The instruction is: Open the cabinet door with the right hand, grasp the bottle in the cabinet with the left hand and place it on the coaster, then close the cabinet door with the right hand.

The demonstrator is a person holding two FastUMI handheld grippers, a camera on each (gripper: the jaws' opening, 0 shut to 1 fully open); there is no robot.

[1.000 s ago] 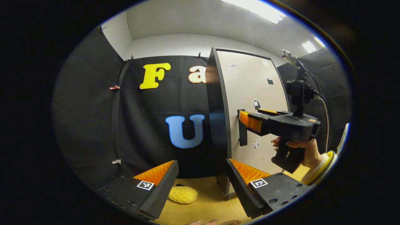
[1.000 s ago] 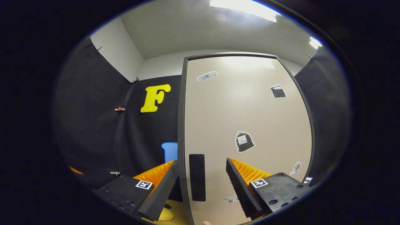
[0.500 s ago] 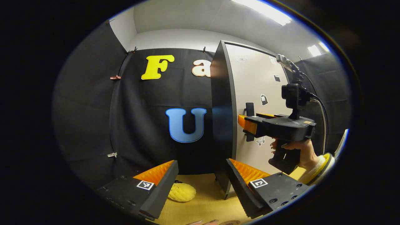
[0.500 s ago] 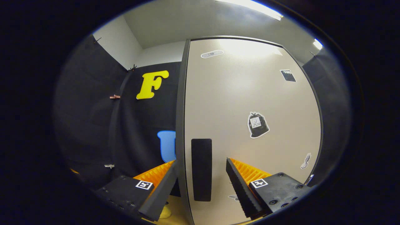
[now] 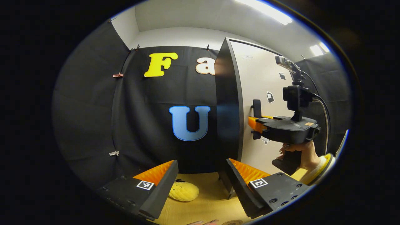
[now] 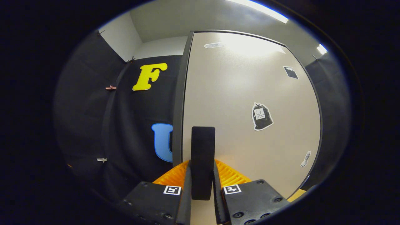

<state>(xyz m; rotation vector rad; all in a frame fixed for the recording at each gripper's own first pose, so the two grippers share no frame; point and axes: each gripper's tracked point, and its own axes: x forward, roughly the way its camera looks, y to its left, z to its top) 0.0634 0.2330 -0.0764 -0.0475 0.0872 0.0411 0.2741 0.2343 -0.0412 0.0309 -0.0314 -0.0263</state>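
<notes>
A tall cabinet stands on the table with its beige door [image 6: 243, 103] closed and a dark upright handle [image 6: 202, 156] near the door's left edge. In the right gripper view my right gripper [image 6: 202, 190] is shut on that handle, both fingers pressing its sides. In the left gripper view the same cabinet [image 5: 229, 106] shows from its dark side, with the right gripper [image 5: 254, 123] at the handle [image 5: 257, 108] and a hand [image 5: 301, 153] holding it. My left gripper [image 5: 202, 184] hangs open over the table, left of the cabinet. The bottle is hidden.
A yellow ribbed coaster [image 5: 183, 191] lies on the wooden table [image 5: 209, 203] between my left gripper's fingers in the left gripper view, just left of the cabinet's foot. Black cloth walls close the booth behind and at both sides.
The right gripper moved forward onto the door handle and went from open to shut on it. The left gripper shifted slightly; the door stays closed.
</notes>
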